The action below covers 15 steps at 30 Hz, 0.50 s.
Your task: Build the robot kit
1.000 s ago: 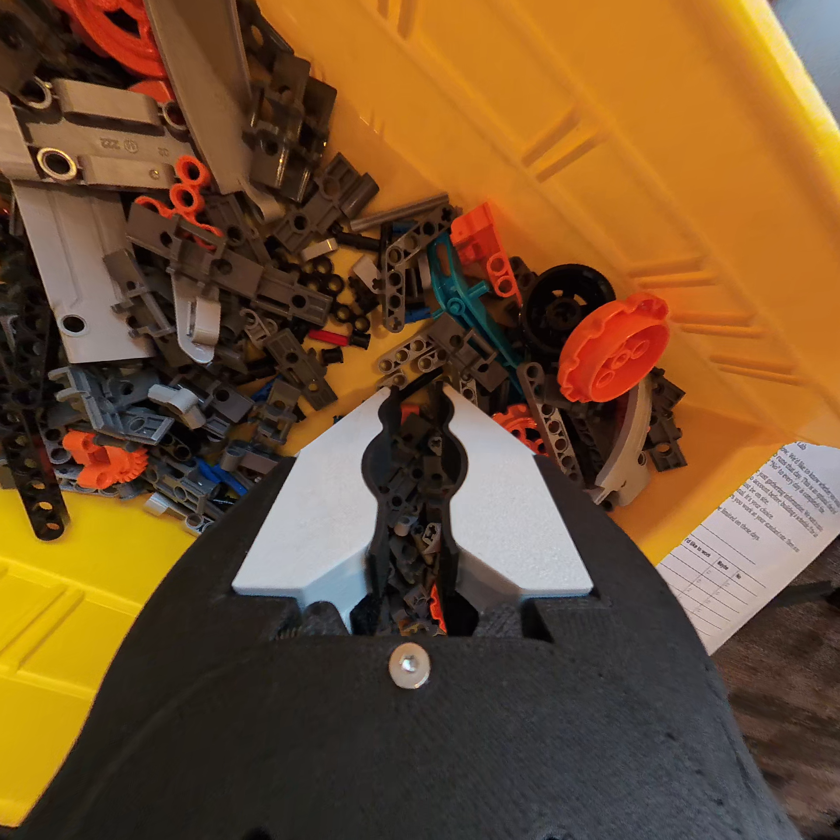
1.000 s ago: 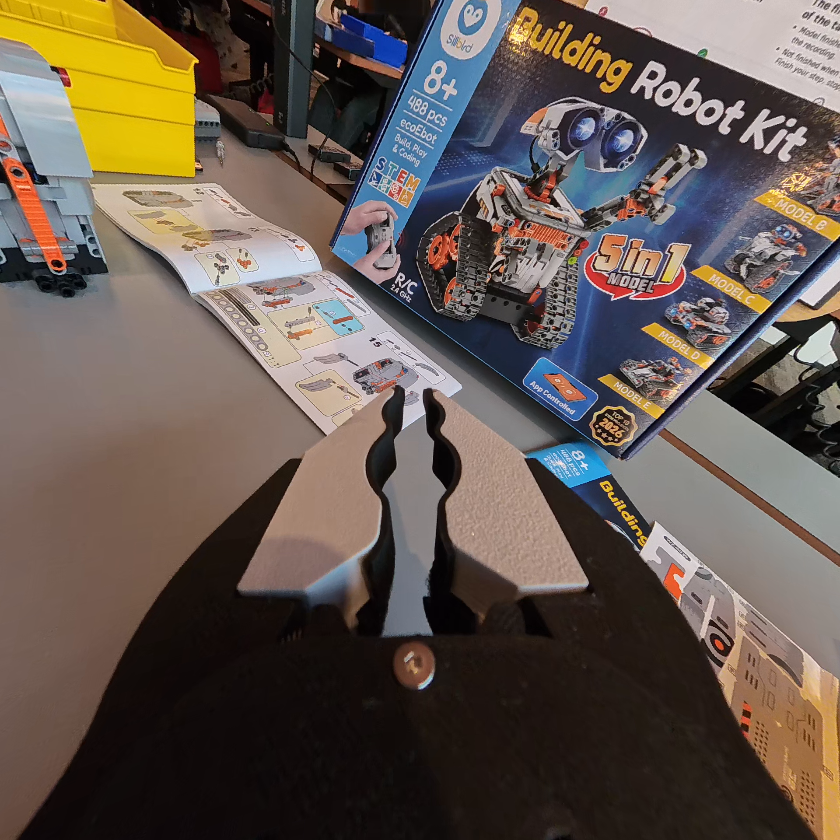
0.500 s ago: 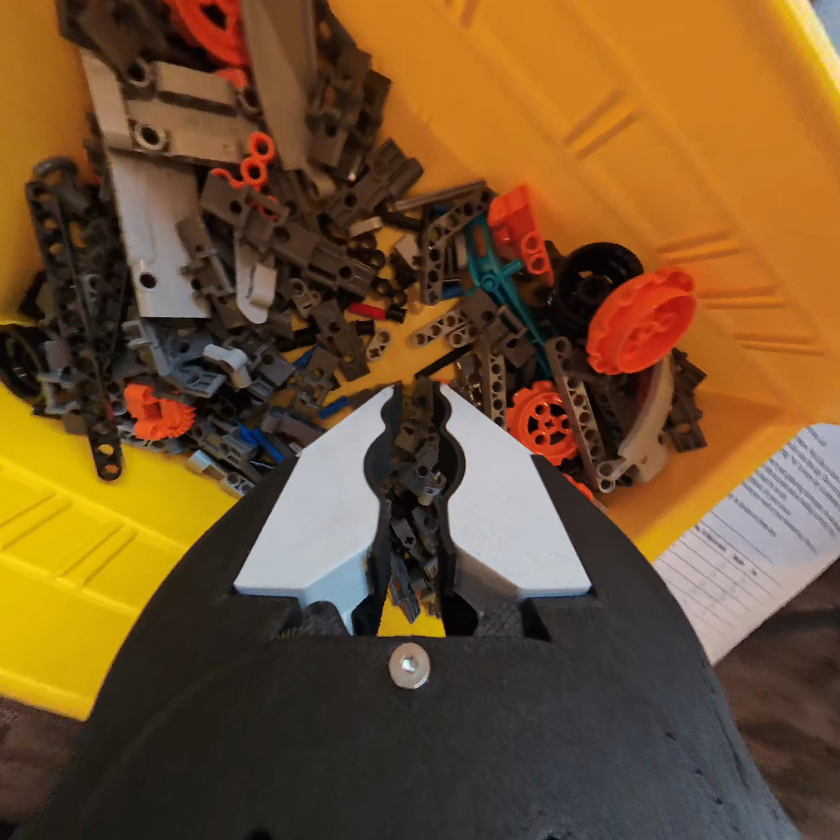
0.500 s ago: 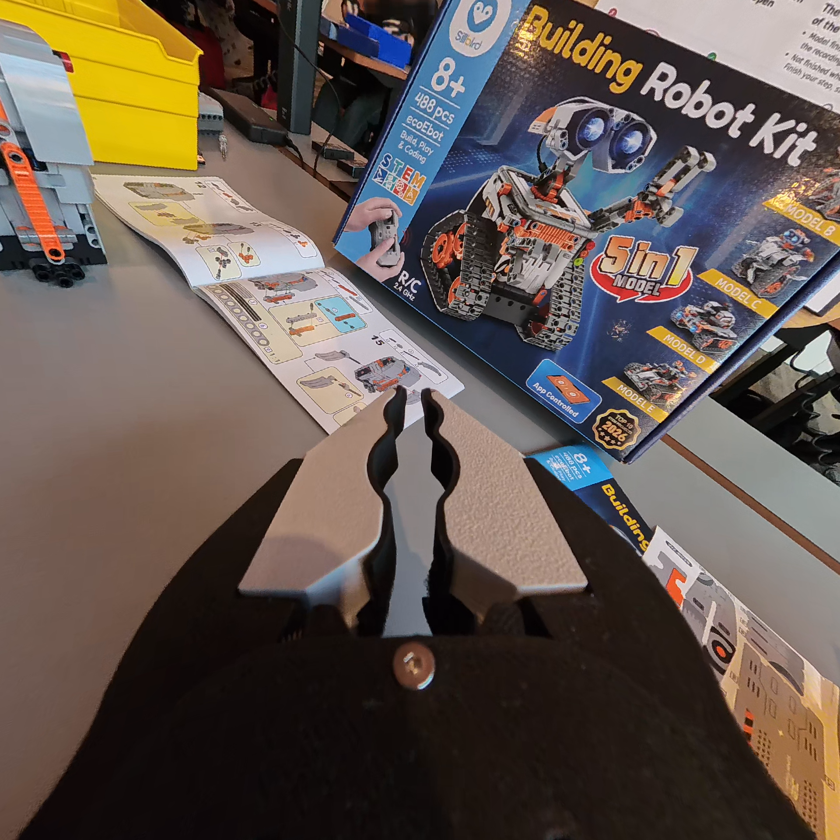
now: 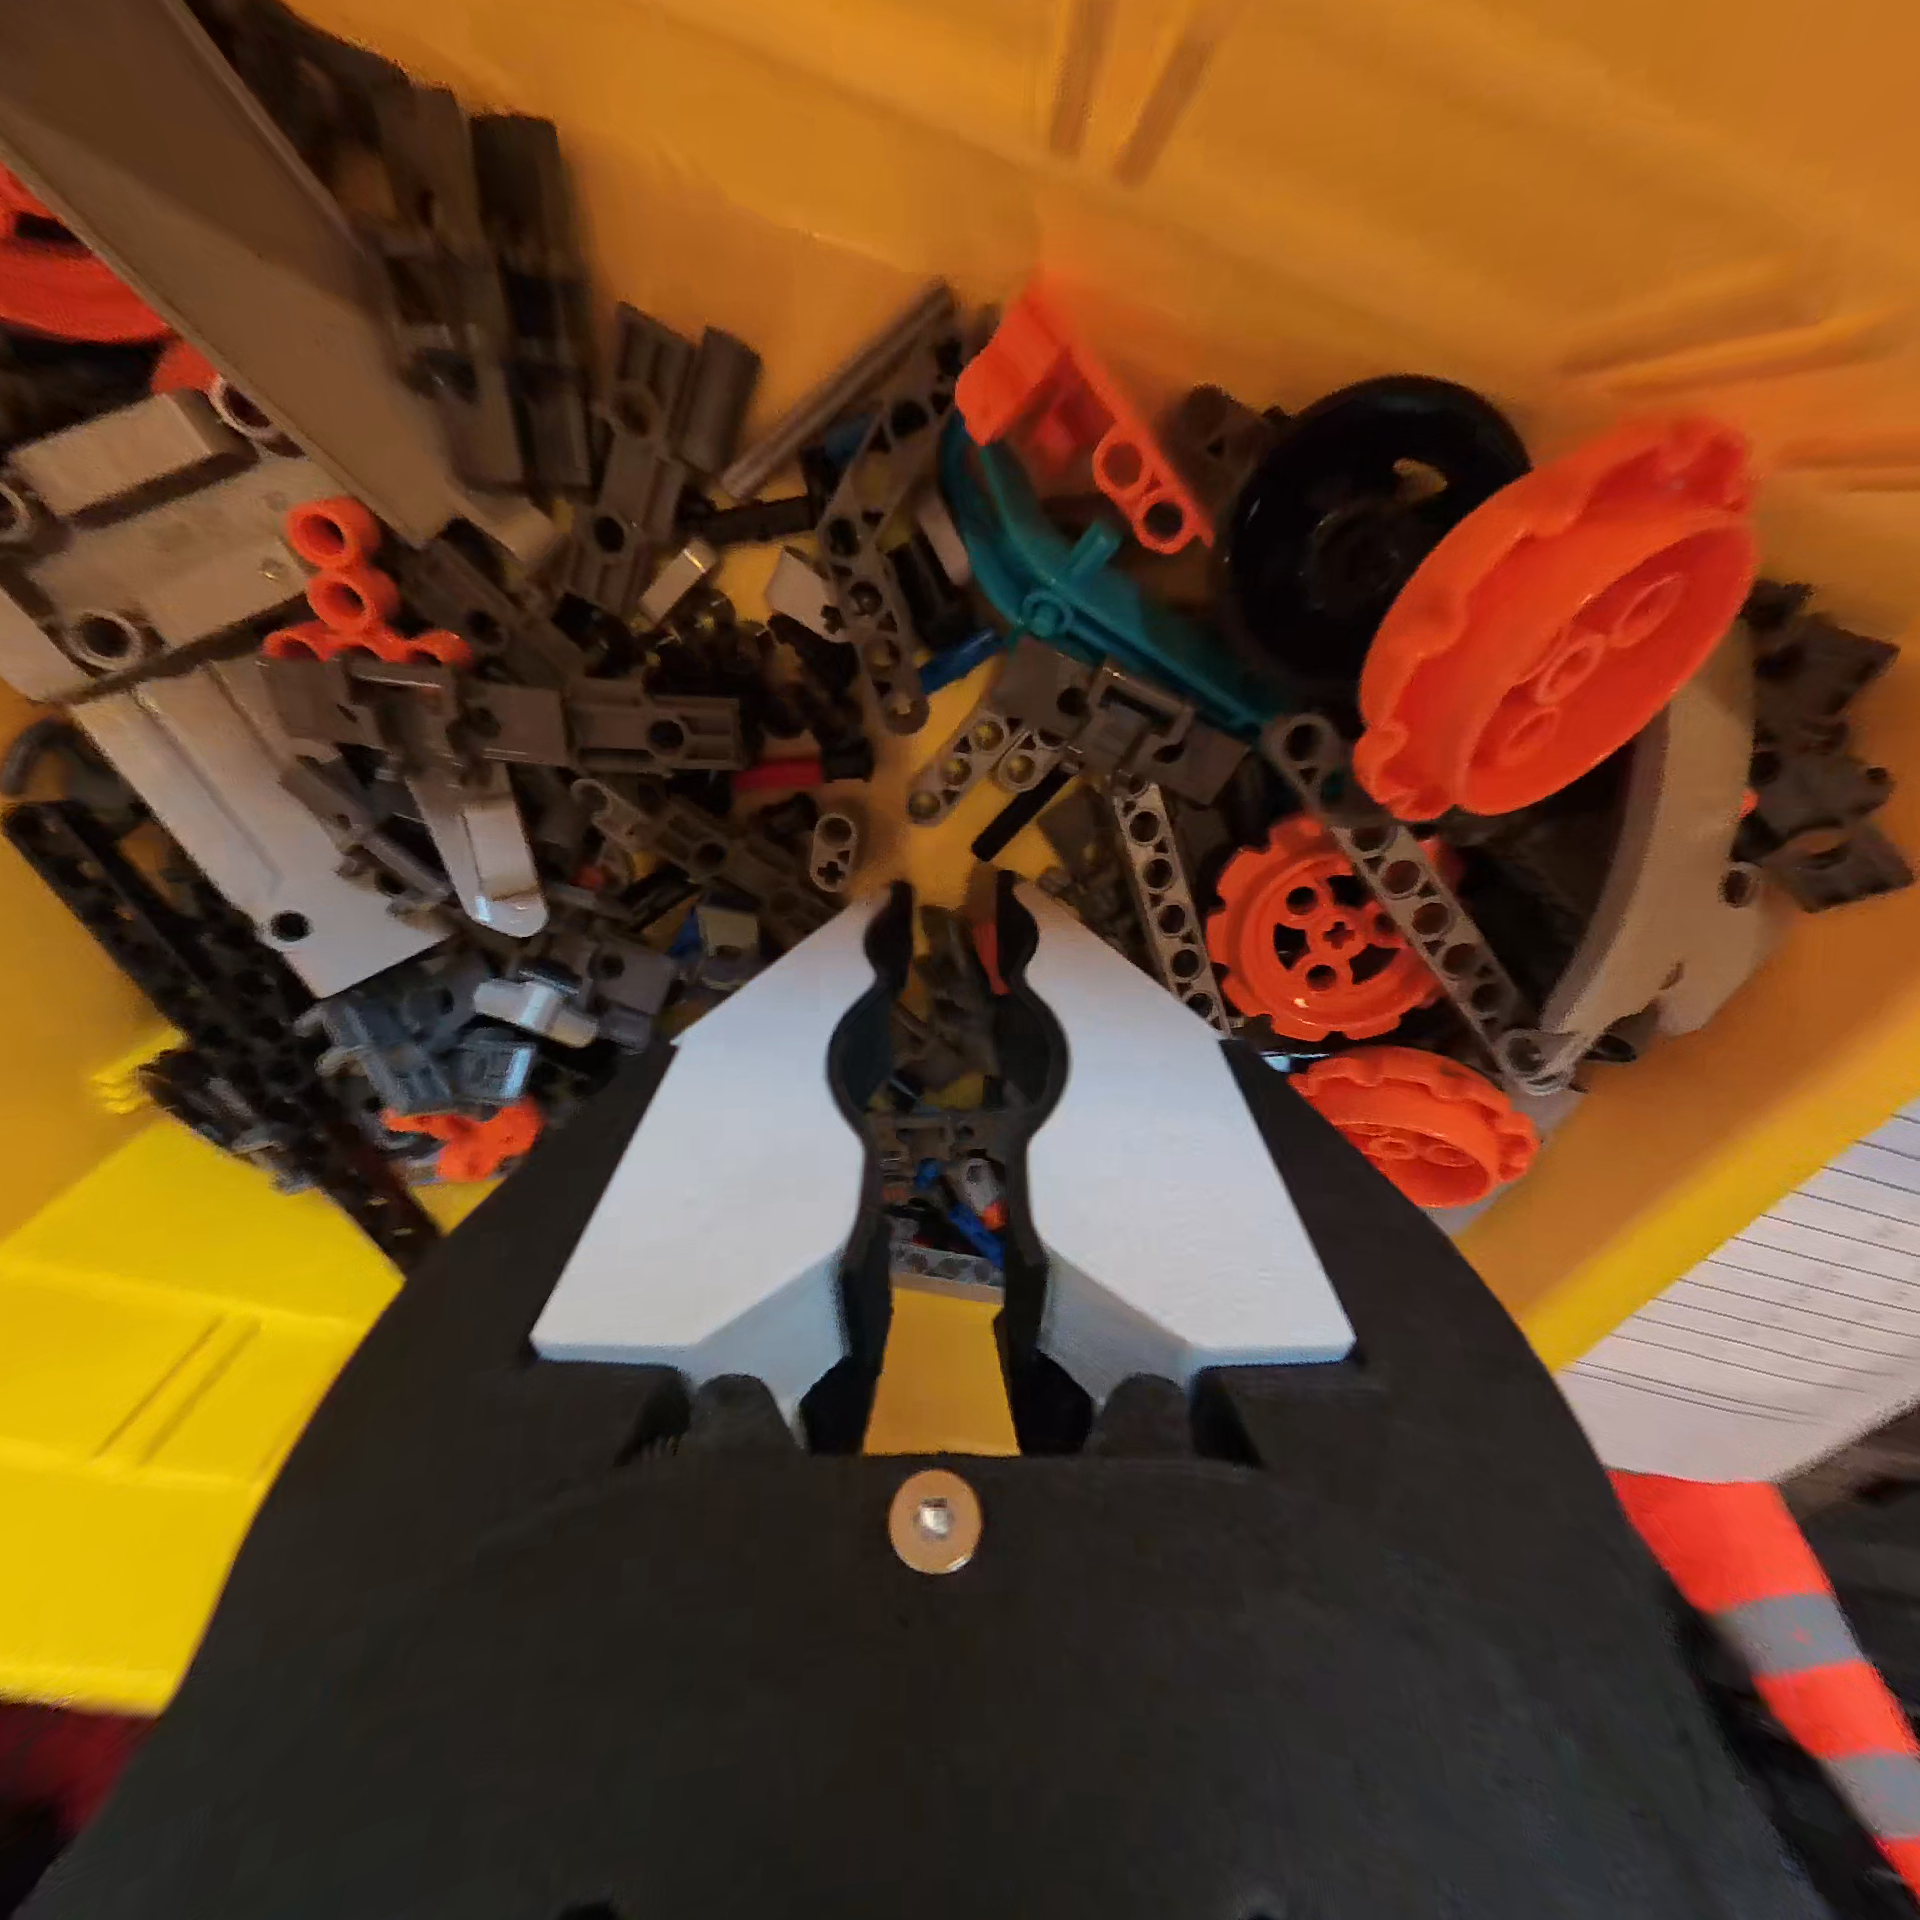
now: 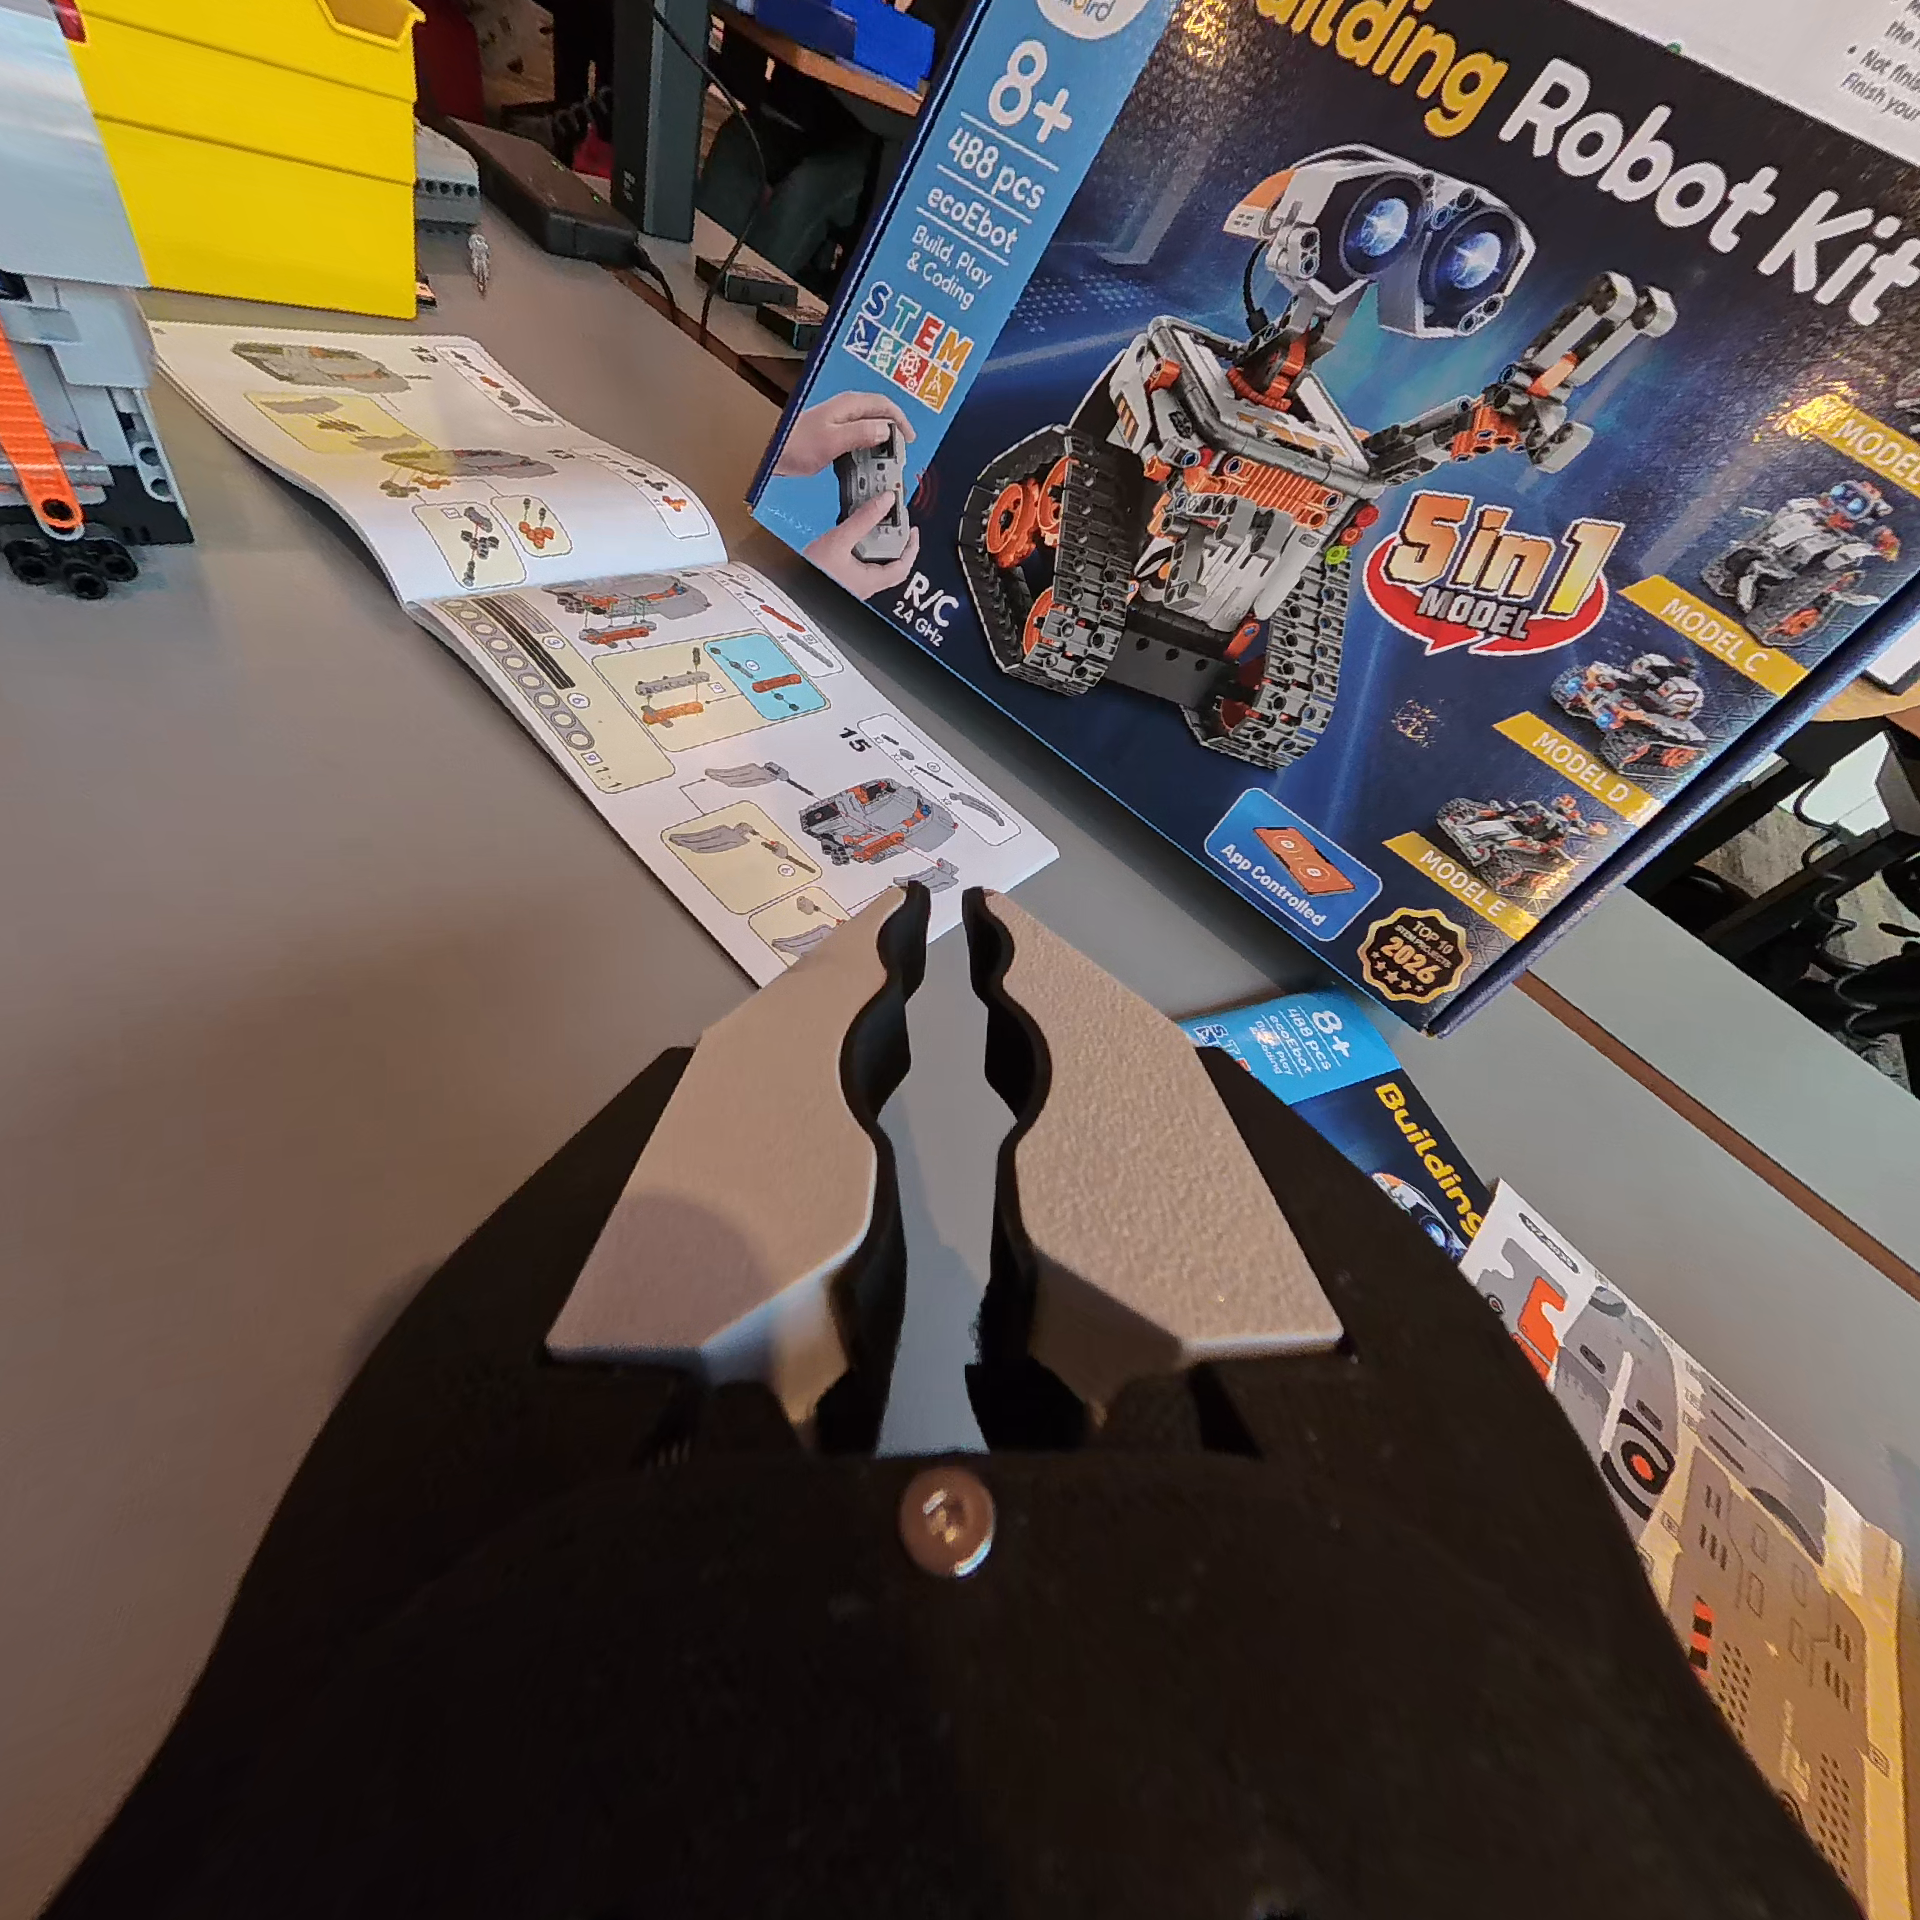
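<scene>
My left gripper [image 5: 953, 899] hangs over a yellow bin [image 5: 1299, 187], just above a heap of small grey and black building-kit pieces [image 5: 665, 727]. Its jaws stand a little apart with nothing between them. To the right of its tips lie an orange gear [image 5: 1314, 940], a big orange wheel [image 5: 1558, 613], a black wheel [image 5: 1351, 509] and a teal piece [image 5: 1081, 613]. My right gripper [image 6: 943, 902] hovers over a grey table [image 6: 260, 935], its tips over the near corner of an open instruction booklet [image 6: 582, 623]. Its jaws are almost together and empty.
A large robot-kit box [image 6: 1351, 468] leans behind the booklet. A part-built grey and orange model [image 6: 73, 416] and stacked yellow bins [image 6: 260, 156] stand at the left. Flat printed leaflets [image 6: 1351, 1101] lie at the right. A printed sheet [image 5: 1745, 1299] lies beside the left bin. The gap from one gripper's tips to the other's is roughly 50 centimetres. To the orange gear [image 5: 1314, 940]: left tips about 5 centimetres, right tips about 50 centimetres.
My left gripper has dropped closer to the pieces in the bin and its jaws have narrowed slightly. My right gripper has drifted a little toward the box, jaws unchanged.
</scene>
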Tool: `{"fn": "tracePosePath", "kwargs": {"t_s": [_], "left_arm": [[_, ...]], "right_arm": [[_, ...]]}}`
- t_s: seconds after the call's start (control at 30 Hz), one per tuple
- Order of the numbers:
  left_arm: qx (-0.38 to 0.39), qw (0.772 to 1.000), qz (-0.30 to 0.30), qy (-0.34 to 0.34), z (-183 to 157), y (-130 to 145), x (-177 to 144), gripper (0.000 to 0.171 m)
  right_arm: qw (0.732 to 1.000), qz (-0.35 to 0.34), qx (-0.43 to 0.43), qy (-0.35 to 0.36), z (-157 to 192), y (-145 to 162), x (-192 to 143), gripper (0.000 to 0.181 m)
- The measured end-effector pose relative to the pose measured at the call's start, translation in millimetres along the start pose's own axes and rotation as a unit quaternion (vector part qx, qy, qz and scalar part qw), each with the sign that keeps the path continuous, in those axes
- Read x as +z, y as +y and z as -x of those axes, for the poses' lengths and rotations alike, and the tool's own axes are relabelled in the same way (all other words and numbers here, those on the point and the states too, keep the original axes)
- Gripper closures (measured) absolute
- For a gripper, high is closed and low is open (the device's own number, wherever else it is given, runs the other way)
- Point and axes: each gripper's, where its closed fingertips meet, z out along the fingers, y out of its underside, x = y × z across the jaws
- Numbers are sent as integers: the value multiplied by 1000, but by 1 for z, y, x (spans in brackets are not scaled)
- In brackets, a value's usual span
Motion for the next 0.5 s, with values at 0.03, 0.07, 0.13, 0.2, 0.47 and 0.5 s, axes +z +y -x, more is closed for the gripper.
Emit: {"fn": "tracePosePath", "kwargs": {"t_s": [0.03,0.07,0.13,0.2,0.47,0.5], "left_arm": [[-7,1000,-5,5,0,0,0,171],[-2,1000,-11,3,-1,-1,0,171],[16,999,-16,-22,2,-1,0,171],[34,998,-19,-43,2,-3,-1,169],[45,999,-19,6,-7,-12,-4,152],[45,999,-11,7,-6,-9,-5,151]], "right_arm": [[1000,0,0,0,0,0,0,176],[1000,1,0,-1,0,0,0,176],[1000,3,-2,-1,1,1,0,176],[1000,6,-3,-2,1,3,1,176],[1000,15,-10,-5,4,5,2,176],[1000,16,-11,-4,4,6,2,176]]}}
